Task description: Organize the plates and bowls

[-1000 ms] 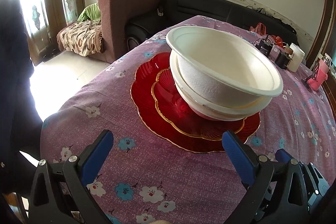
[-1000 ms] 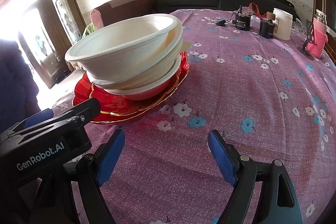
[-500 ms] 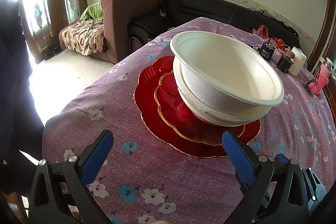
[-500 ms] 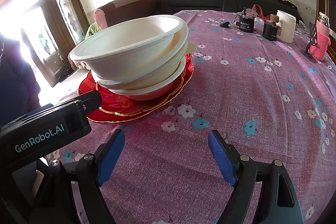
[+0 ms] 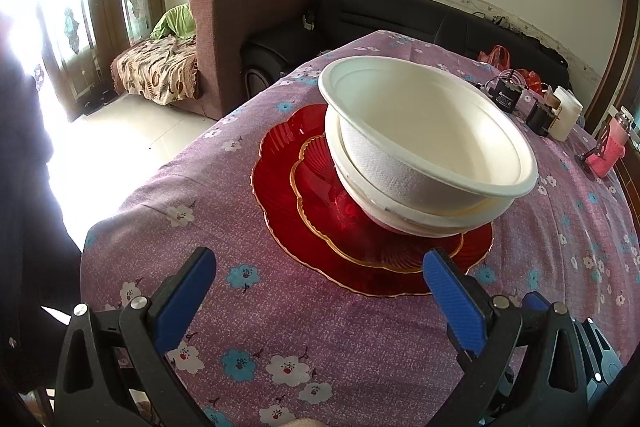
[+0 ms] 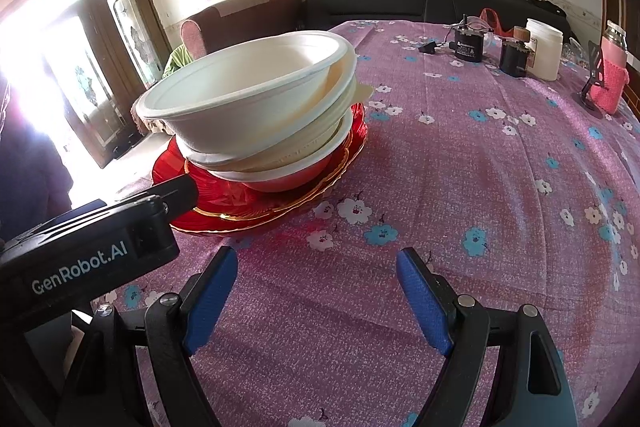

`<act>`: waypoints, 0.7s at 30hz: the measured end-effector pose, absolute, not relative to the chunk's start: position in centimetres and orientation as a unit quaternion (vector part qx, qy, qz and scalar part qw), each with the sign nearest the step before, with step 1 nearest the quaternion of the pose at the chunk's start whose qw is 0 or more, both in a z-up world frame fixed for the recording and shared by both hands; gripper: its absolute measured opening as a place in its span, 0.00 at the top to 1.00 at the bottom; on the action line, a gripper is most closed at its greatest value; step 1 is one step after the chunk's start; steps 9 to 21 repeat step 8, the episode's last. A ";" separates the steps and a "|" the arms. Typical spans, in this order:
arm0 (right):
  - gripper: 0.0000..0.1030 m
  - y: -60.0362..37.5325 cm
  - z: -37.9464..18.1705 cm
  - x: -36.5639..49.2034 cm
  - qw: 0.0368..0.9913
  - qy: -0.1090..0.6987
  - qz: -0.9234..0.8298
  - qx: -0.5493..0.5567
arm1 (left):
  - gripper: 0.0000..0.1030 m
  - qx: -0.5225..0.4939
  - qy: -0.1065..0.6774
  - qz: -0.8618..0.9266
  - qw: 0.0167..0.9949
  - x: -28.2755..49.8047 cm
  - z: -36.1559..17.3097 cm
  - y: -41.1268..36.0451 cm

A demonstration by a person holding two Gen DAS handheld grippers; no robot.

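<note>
The white bowls [image 5: 424,147] are sitting nested in a tilted stack on the red plates [image 5: 288,187], a smaller gold-rimmed plate lying on a larger one, on the flowered purple tablecloth [image 5: 304,339]. The left gripper [image 5: 316,291] is hovering just in front of the plates with its blue fingers spread wide, holding nothing. The right gripper [image 6: 316,291] is hanging to the right of the plates, also gaping and empty, pointing at bare cloth [image 6: 500,187]. A white jar [image 6: 546,43] is standing well beyond the plates.

bowls [image 5: 428,151] stacked on plates [image 5: 280,187], jars [image 6: 543,43] behind
</note>
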State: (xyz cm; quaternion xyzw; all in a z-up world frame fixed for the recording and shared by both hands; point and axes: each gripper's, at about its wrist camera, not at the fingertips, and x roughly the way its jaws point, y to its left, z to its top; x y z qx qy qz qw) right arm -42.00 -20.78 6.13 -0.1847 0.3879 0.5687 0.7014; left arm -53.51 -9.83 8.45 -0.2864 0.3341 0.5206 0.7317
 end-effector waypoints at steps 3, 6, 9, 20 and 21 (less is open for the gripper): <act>0.17 -20.9 6.1 -42.2 0.701 0.387 0.570 -0.185 | 0.00 -0.284 0.333 0.523 0.731 -53.5 8.4 -9.9; 0.17 -21.0 6.1 -42.3 0.700 0.386 0.573 -0.184 | 0.00 -0.276 0.327 0.530 0.733 -53.6 8.8 -9.8; 0.17 -21.1 6.2 -42.1 0.700 0.386 0.573 -0.181 | 0.00 -0.274 0.324 0.534 0.731 -53.6 9.2 -9.6; 0.17 -21.1 6.2 -42.1 0.700 0.386 0.573 -0.181 | 0.00 -0.274 0.324 0.534 0.731 -53.6 9.2 -9.6; 0.17 -21.1 6.2 -42.1 0.700 0.386 0.573 -0.181 | 0.00 -0.274 0.324 0.534 0.731 -53.6 9.2 -9.6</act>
